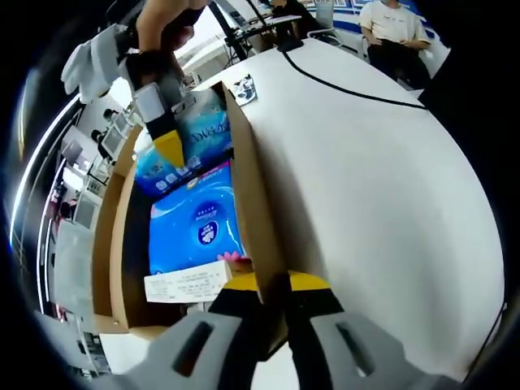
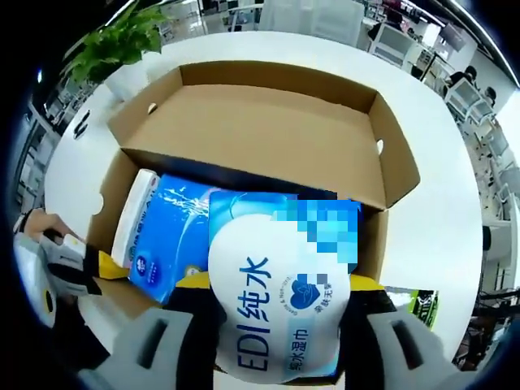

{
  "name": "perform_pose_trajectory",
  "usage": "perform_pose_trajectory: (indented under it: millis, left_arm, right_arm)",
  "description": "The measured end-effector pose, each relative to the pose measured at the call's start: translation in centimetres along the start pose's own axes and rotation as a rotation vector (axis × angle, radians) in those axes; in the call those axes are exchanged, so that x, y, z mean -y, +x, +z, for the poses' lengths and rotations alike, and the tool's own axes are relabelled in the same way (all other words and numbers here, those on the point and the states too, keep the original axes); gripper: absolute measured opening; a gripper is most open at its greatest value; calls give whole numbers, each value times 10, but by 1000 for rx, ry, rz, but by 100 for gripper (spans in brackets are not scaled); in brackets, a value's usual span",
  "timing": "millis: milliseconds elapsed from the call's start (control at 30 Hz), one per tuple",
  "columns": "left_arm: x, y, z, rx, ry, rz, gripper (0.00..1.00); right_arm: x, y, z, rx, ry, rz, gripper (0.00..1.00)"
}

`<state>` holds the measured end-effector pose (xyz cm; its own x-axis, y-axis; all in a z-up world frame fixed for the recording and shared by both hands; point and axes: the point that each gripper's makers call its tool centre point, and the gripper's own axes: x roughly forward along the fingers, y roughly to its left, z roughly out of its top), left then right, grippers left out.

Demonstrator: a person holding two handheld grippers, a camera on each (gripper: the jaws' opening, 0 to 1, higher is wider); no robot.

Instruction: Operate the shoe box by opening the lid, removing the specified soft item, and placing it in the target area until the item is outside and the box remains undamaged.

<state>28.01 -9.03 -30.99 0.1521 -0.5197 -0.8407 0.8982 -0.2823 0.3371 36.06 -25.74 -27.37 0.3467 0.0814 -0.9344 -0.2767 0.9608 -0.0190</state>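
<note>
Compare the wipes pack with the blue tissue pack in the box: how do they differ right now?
The wipes pack is gripped and lifted by the right claw; the tissue pack lies flat in the box. The wipes pack's face is mostly white; the tissue pack's is blue. Both are soft plastic-wrapped packs.

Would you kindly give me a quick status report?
Left gripper clamped on box wall. Right gripper shut on wet-wipes pack, lifting above open box. Lid open, nothing blocking.

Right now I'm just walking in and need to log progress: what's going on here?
A person works an open cardboard shoe box on a white table with two handheld grippers. The right gripper is shut on a soft wet-wipes pack, raised above the box. The left gripper clamps the box's side wall. A blue tissue pack lies inside.
</note>
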Motion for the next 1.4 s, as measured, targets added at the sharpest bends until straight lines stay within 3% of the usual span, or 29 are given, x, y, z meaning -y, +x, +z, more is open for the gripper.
perform_pose_trajectory:
  millis: [200, 467, 1000, 1400]
  left_arm:
    - [0, 0, -1, 0, 4, 0, 8]
    - [1, 0, -1, 2, 7, -5, 8]
    - [1, 1, -1, 1, 7, -5, 8]
    - [2, -1, 1, 1, 7, -5, 8]
  right_arm:
    - [3, -10, 6, 8, -20, 8, 58]
    - [7, -35, 13, 9, -122, -14, 58]
    - [44, -71, -21, -22, -188, -45, 58]
    - [52, -91, -28, -28, -218, -47, 58]
